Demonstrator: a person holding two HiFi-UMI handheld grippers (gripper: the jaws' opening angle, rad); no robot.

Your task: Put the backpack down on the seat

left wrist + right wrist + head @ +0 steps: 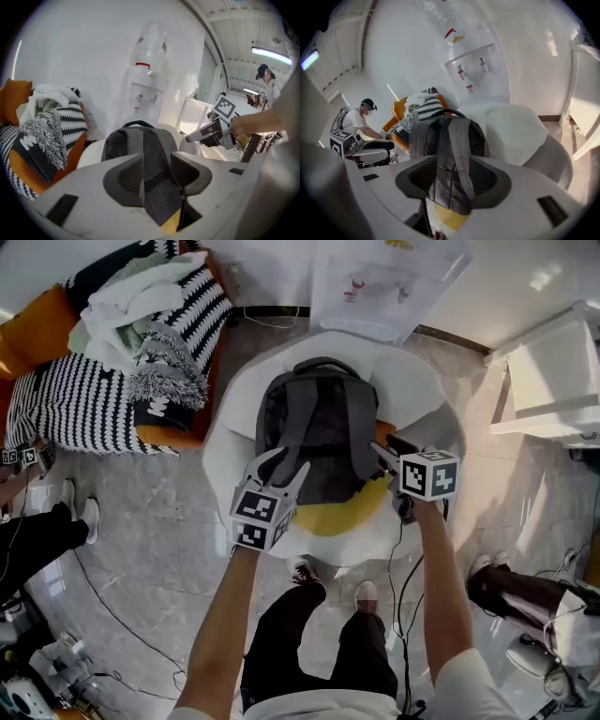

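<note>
A grey backpack (319, 432) rests upright against the back of a round white seat (417, 390), its straps facing me, over a yellow cushion (349, 512). My left gripper (284, 465) is at the pack's lower left corner with its jaws spread open; a strap of the backpack (136, 143) shows between them, not pinched. My right gripper (386, 451) is at the lower right corner, also open. In the right gripper view the backpack (450, 140) hangs in front of the open right gripper (452, 180), pads apart from it. The open left gripper (157, 176) frames the pack the same way.
A water dispenser (384, 282) stands behind the seat. An orange sofa (28, 343) with striped blankets (112, 362) is at the left. A white table (553, 381) stands at the right. Cables (103, 606) lie on the floor. Other people's legs show at left (37, 531) and right (525, 592).
</note>
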